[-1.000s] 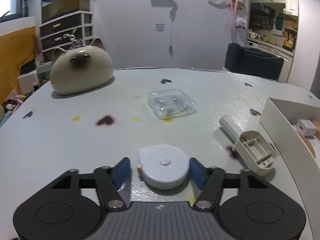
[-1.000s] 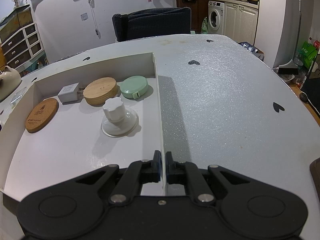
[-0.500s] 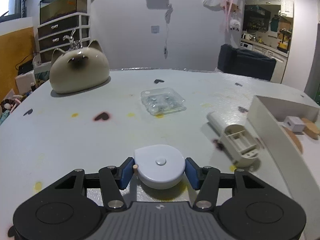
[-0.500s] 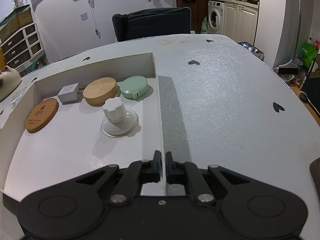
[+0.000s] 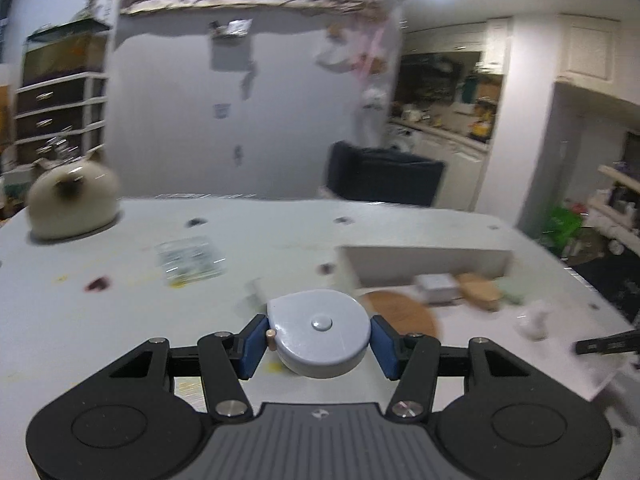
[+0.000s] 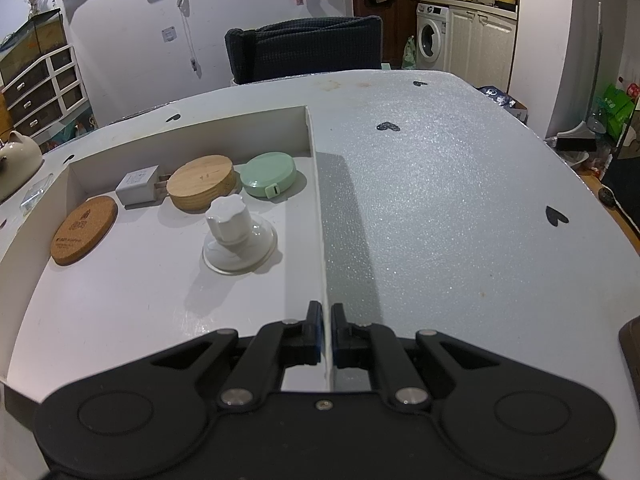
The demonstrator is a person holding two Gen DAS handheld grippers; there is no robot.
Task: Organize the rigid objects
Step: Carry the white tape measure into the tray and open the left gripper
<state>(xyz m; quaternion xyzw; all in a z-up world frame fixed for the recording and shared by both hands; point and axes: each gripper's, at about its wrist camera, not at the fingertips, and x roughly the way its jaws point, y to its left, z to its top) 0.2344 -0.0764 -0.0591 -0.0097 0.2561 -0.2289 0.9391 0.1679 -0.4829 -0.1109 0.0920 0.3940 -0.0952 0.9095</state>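
The left gripper (image 5: 319, 340) pinches the grey tape measure (image 5: 319, 332) above the table, near the white tray (image 6: 316, 184). The right gripper (image 6: 326, 334) clamps the tray's wall. Lower it onto a free part of the floor before releasing.

table (image 6: 440, 208): grey, heart marks | on it: white tray (image 6: 120, 312), cat-shaped pot (image 5: 74, 200), clear packet (image 5: 190, 260)

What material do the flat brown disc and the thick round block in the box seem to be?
The flat coaster looks like cork: speckled brown, matte, with a printed mark. The thick round block looks like pale wood with a smooth finish and faint grain lines, though the grain could be a veneer.
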